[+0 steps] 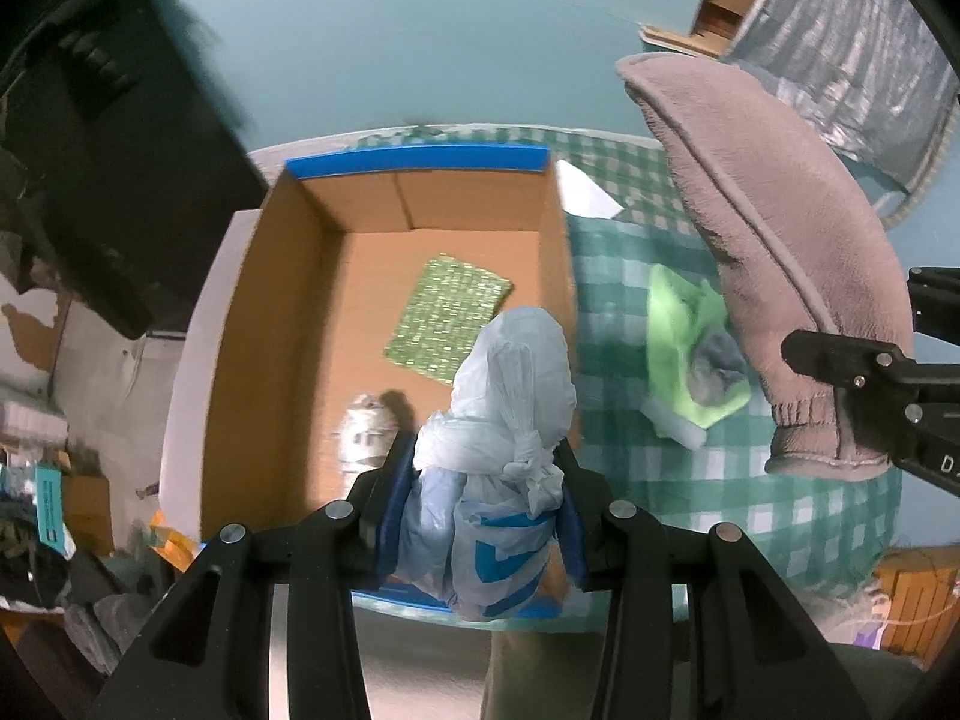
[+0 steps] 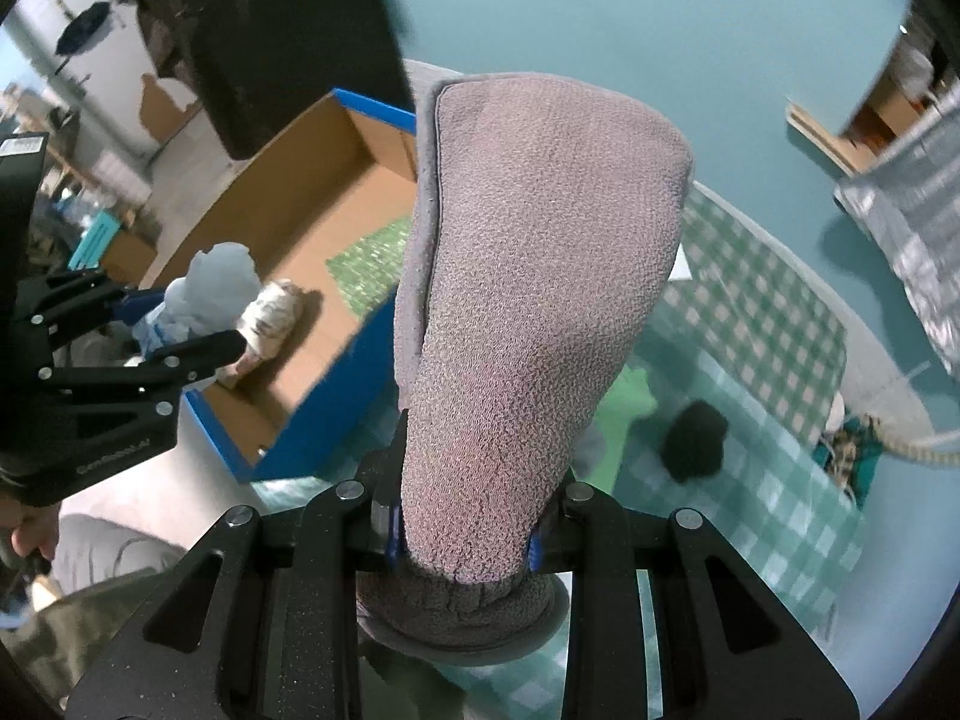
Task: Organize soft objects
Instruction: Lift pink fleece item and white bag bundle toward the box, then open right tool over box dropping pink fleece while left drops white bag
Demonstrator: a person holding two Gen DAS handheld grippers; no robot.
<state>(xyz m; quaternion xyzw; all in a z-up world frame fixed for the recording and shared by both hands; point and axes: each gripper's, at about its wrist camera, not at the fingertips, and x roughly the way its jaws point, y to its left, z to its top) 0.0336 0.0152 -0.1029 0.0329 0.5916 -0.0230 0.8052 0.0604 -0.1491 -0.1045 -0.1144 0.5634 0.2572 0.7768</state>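
My left gripper (image 1: 480,474) is shut on a knotted pale blue plastic bag (image 1: 510,396) and holds it above the near right corner of an open cardboard box (image 1: 270,312) with blue edges. In the box lie a green sparkly sponge cloth (image 1: 447,318) and a small whitish bundle (image 1: 366,426). My right gripper (image 2: 462,516) is shut on a grey-pink plush mitt (image 2: 528,276), held upright above the checked cloth. The mitt (image 1: 780,252) and the right gripper (image 1: 864,384) also show in the left wrist view. The box (image 2: 288,216) and the bag (image 2: 216,288) show in the right wrist view.
A green-and-white checked cloth (image 1: 630,276) covers the table beside the box. On it lie a lime green cloth (image 1: 690,324) with a grey item, a white paper (image 1: 585,189) and a dark fuzzy lump (image 2: 696,438). A silvery bag (image 1: 852,48) hangs at the right.
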